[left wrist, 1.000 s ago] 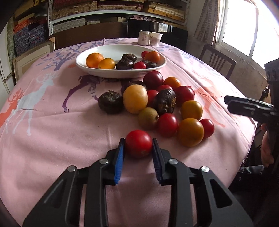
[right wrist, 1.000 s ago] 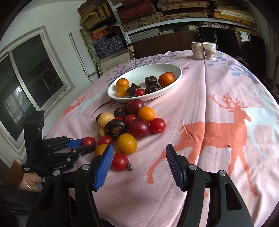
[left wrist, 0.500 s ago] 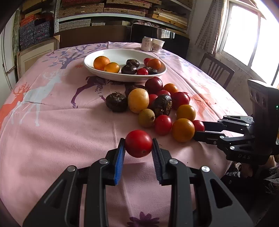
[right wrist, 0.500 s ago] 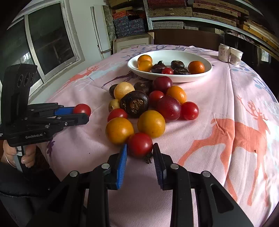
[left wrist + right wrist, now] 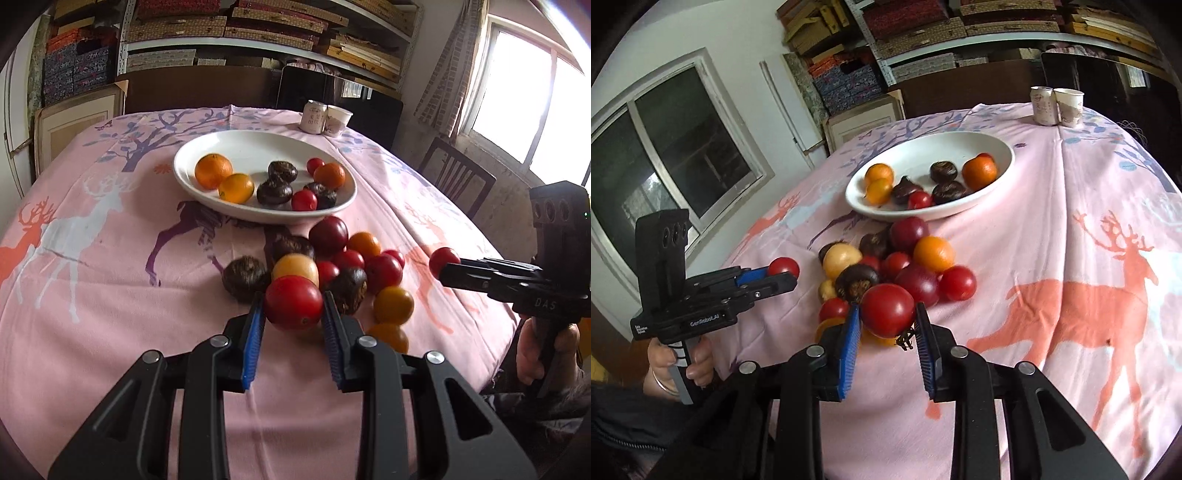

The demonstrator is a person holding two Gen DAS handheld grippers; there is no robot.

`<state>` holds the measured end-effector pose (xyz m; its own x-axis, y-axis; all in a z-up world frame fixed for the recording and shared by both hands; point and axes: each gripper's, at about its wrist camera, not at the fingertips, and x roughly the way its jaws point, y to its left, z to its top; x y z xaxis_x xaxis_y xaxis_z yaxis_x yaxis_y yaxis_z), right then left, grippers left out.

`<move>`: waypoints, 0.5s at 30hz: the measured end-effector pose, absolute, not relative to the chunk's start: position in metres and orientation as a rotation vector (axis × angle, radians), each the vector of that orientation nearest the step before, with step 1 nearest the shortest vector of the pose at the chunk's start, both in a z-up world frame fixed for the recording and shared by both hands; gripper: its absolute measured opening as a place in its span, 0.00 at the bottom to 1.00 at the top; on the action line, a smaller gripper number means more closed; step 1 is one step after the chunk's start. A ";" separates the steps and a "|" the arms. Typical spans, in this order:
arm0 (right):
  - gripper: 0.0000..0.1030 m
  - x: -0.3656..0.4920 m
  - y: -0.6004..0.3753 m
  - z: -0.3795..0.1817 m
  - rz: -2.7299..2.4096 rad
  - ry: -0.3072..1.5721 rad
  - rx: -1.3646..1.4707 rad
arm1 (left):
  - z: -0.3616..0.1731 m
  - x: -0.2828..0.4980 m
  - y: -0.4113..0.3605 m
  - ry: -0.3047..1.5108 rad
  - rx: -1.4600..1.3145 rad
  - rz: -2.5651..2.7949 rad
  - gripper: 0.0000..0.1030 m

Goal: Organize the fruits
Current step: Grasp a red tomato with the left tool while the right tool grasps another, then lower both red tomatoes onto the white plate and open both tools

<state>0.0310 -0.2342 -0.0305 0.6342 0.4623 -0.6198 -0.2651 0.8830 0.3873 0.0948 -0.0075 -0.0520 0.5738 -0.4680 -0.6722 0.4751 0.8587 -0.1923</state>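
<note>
Upper centre, white plate (image 5: 192,181) held eight fruits; a dozen-odd waited on surface (image 5: 110,314). I had left hand-held gripper (image 5: 293,314) and right hand-held gripper (image 5: 888,321) each pinching a tomato.

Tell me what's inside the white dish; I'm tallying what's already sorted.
In the white dish: three orange fruits, three dark brown fruits and two small red tomatoes. Anything lying behind these, or under them, is covered and cannot be seen.
</note>
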 end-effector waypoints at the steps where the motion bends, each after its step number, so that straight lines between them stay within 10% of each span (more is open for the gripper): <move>1: 0.29 0.040 -0.237 -0.025 0.416 0.773 0.284 | -0.047 0.104 -0.011 0.782 0.008 -0.550 0.29; 15: 0.33 0.203 -0.231 -0.006 0.331 0.769 0.337 | -0.031 0.251 -0.073 0.808 0.039 -0.475 0.38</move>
